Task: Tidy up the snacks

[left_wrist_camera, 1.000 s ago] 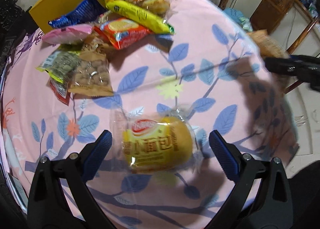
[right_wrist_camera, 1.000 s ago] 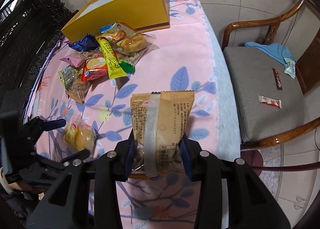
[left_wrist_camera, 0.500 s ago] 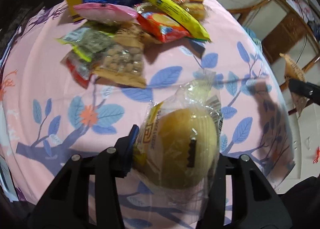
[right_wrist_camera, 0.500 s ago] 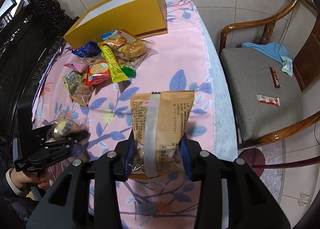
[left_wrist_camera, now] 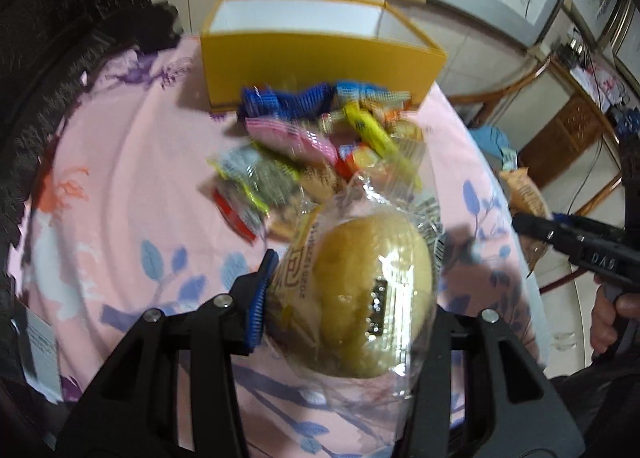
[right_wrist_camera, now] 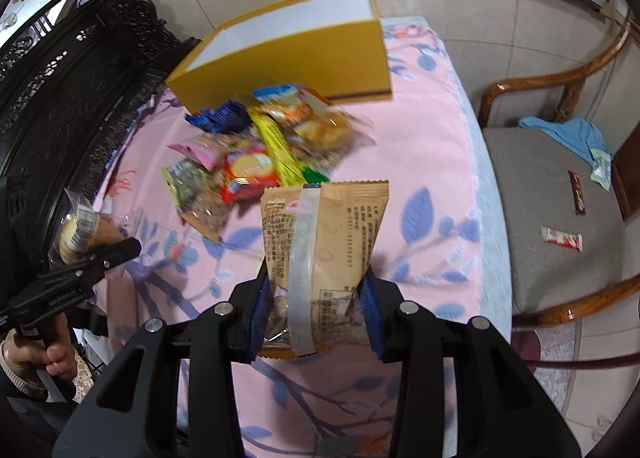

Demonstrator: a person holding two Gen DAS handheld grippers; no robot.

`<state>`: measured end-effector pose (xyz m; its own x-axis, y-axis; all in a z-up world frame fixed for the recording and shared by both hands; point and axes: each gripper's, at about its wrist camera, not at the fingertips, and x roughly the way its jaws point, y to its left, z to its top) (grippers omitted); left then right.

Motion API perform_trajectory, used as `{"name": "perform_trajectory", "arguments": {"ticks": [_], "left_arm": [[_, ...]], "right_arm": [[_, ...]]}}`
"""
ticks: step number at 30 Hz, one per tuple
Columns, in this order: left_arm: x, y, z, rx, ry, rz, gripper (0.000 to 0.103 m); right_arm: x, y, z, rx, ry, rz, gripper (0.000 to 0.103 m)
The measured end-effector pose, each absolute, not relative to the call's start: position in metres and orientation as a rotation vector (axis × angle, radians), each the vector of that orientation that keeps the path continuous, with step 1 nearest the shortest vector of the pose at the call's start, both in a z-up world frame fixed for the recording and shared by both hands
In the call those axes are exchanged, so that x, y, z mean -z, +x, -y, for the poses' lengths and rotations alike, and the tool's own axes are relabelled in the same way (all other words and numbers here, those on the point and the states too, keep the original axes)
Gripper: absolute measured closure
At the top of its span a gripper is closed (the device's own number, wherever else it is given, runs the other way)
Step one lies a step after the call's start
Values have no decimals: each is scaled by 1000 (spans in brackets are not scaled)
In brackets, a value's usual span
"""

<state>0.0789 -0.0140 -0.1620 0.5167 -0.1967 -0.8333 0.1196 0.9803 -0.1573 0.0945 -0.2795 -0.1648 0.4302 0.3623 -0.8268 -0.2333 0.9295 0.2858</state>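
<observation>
My left gripper [left_wrist_camera: 348, 298] is shut on a wrapped bread bun [left_wrist_camera: 368, 298] and holds it above the pink tablecloth [left_wrist_camera: 120, 197]. It also shows at the left of the right wrist view [right_wrist_camera: 84, 234]. My right gripper [right_wrist_camera: 316, 298] is shut on a brown snack packet [right_wrist_camera: 324, 242], held above the cloth; the packet shows at the right of the left wrist view [left_wrist_camera: 524, 193]. A pile of snack packets [left_wrist_camera: 320, 149] lies in front of an open yellow box [left_wrist_camera: 316, 53], which looks empty inside.
A wooden chair [right_wrist_camera: 560, 185] stands right of the table, with a blue cloth [right_wrist_camera: 560, 133] and small wrappers [right_wrist_camera: 560, 238] on its seat. Dark carved furniture [right_wrist_camera: 72, 69] lines the left side. The table edge [right_wrist_camera: 492, 217] runs near the chair.
My left gripper closed on the bun, lifted it off the cloth and tipped up toward the yellow box. My right gripper kept hold of the brown packet and also rose slightly.
</observation>
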Motion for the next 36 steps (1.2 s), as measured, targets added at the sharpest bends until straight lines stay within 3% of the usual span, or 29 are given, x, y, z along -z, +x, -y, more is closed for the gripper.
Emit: {"name": "perform_trajectory", "arguments": {"ticks": [21, 25, 29, 36], "left_arm": [[8, 292, 18, 197, -8, -663, 58], [-7, 287, 10, 208, -65, -598, 58], [33, 239, 3, 232, -89, -675, 56], [188, 133, 34, 281, 52, -1128, 55]], "right_arm": [[36, 281, 220, -439, 66, -732, 62], [18, 288, 221, -453, 74, -668, 62], [20, 274, 228, -461, 99, -665, 62], [22, 238, 235, -472, 127, -682, 62]]}}
